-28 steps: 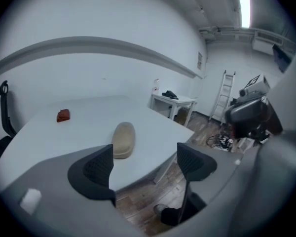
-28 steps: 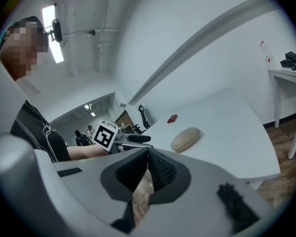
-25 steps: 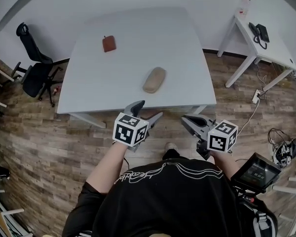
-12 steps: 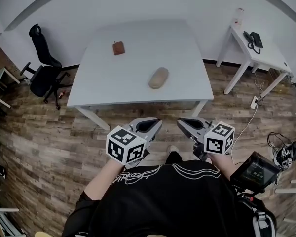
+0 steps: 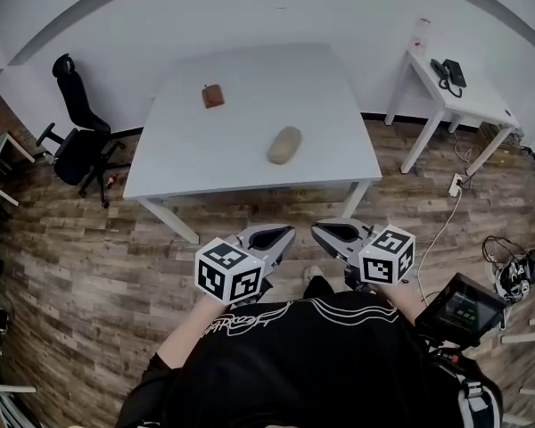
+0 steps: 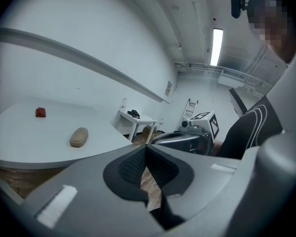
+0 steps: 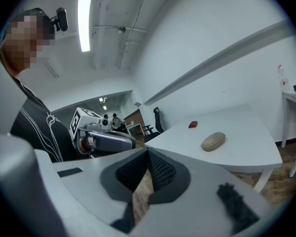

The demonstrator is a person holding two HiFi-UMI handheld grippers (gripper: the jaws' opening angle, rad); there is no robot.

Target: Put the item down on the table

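— Left claw (image 5: 288,231) and right claw (image 5: 316,228), head view?
— Both are held short of the pale grey rectangular table (image 5: 250,69); the tan oval case (image 5: 284,145) lies on it, well apart from them.
— Left gripper view?
— Tips meet, nothing gripped.
— Right gripper view?
— Tips meet, likewise empty.

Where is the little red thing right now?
In the head view, the small reddish-brown item lies on the far left part of the pale grey table, apart from the tan oval case nearer the front edge.
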